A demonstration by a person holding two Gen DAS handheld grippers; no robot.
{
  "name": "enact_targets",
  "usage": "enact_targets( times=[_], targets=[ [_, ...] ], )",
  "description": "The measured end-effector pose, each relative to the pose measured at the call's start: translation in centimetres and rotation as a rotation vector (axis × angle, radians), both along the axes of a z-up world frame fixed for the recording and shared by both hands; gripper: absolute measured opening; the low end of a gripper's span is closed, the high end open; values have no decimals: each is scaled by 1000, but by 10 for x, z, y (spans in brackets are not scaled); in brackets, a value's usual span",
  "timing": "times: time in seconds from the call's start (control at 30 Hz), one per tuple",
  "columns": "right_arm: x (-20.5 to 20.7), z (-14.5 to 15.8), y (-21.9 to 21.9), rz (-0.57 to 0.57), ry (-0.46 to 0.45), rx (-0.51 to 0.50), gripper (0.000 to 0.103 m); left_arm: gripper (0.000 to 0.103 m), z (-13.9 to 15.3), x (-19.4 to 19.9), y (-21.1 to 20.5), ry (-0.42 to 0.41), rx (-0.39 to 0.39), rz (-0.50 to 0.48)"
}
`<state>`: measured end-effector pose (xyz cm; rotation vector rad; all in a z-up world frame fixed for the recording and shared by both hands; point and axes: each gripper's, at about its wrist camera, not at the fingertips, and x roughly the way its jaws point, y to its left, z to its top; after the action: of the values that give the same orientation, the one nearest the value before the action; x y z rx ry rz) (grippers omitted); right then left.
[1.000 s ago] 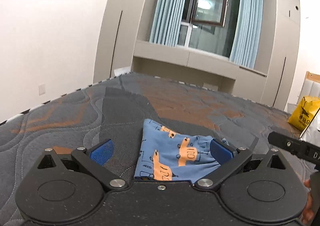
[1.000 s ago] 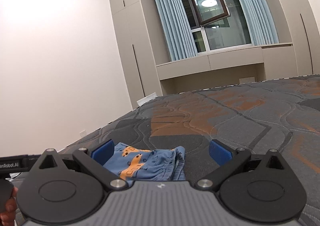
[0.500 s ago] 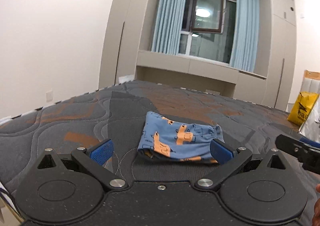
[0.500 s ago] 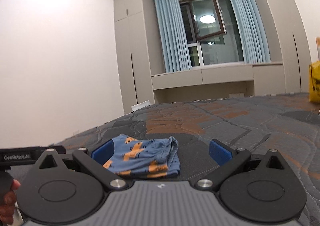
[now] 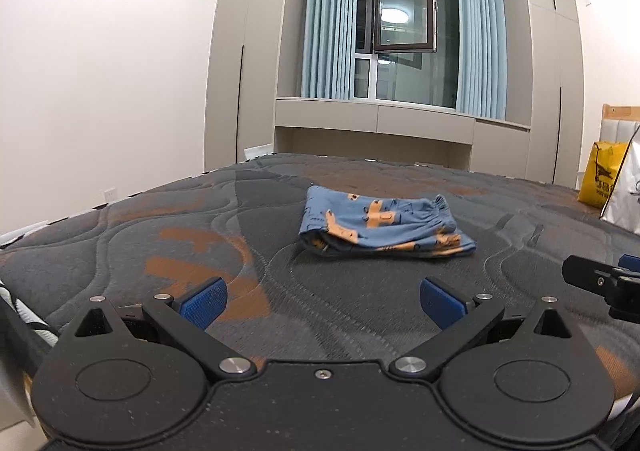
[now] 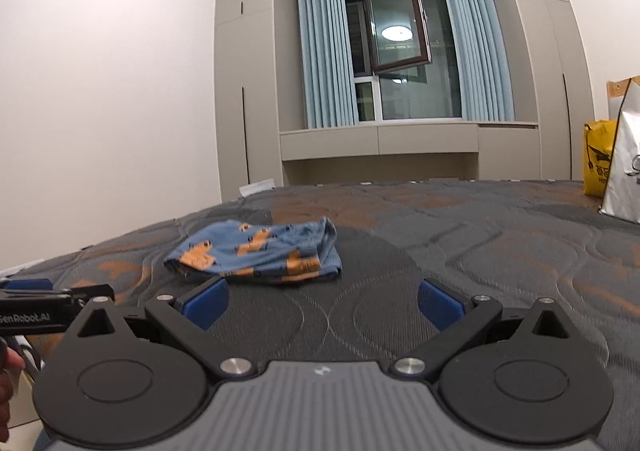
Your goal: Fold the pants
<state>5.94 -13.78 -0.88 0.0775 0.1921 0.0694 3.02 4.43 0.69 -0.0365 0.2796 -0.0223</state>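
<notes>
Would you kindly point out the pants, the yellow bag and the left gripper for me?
pants (image 5: 380, 223), left wrist view, middle of the folded top layer.
yellow bag (image 6: 598, 159), right wrist view, its printed front.
left gripper (image 5: 323, 297), left wrist view, midway between the open blue fingertips.

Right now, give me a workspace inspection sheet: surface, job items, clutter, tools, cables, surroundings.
Surface: quilted grey and orange mattress, bare of bedding.
Job's things: blue pants with orange print, folded into a compact stack, lying flat.
Clutter: yellow bag and white bag at the far right edge.
Tools: left tool open, empty; right tool open, empty; both short of the pants.
Cables: nothing seen.
Surroundings: open window, blue curtains, beige cabinets, white wall.
</notes>
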Motion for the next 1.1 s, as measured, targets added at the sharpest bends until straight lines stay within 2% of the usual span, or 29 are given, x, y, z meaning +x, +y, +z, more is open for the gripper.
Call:
enact_targets(
  times=[0.1, 0.3, 1.1],
  targets=[
    [0, -6, 1, -4, 18, 5, 103, 102, -3, -4, 4, -1, 14, -5],
    [-4, -13, 4, 1, 22, -14, 103, 102, -4, -2, 10, 7, -11, -1],
    [-3, -20, 4, 2, 54, -17, 103, 102, -11, 2, 19, 37, -21, 31]
  ],
)
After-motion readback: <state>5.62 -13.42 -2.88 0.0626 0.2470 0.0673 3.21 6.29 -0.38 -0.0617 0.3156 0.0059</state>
